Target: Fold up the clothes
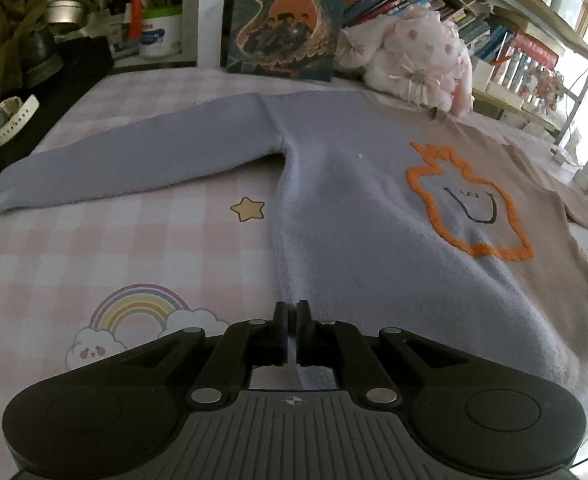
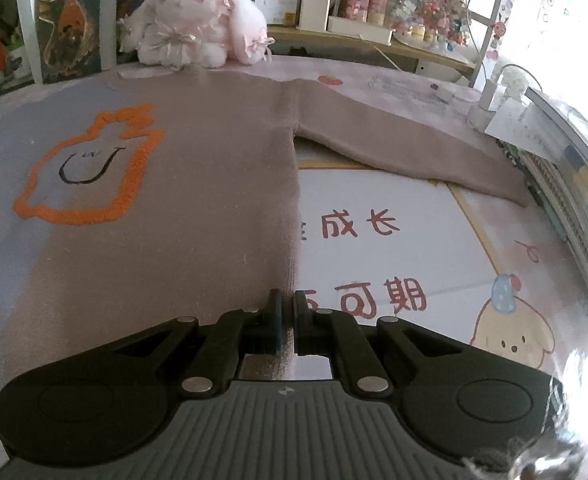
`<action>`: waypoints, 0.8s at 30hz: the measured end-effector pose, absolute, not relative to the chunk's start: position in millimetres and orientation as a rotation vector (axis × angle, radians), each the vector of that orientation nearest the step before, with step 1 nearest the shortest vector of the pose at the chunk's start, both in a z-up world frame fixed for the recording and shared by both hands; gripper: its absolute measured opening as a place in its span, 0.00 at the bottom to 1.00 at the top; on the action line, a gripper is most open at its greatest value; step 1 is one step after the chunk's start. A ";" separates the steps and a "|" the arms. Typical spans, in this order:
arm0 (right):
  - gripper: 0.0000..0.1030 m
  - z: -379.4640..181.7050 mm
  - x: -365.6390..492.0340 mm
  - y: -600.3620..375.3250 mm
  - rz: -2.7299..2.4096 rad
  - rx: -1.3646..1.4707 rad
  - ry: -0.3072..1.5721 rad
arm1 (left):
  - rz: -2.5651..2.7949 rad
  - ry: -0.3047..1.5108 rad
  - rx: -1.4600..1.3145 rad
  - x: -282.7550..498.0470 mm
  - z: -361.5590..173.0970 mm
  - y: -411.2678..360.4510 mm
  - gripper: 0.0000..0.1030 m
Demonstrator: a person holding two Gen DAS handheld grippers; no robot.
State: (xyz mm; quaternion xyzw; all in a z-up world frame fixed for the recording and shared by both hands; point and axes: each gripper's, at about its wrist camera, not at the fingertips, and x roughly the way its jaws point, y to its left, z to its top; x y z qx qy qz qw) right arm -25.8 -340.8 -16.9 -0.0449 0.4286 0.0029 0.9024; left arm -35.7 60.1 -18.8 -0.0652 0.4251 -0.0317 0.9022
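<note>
Here the desk carries a sweater spread flat, sleeves out; a plush bunny and upright book stand beyond its collar. Left gripper and right gripper, jaws nearly closed, each pinch a bottom hem corner

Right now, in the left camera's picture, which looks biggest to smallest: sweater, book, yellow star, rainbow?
1. sweater
2. book
3. rainbow, though nearness to the camera makes 2 and 3 unsure
4. yellow star
</note>
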 end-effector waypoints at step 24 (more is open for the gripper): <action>0.08 -19.4 -24.8 -341.8 0.025 -0.126 0.869 | 0.004 0.847 -0.141 -36.1 -14.7 44.9 0.07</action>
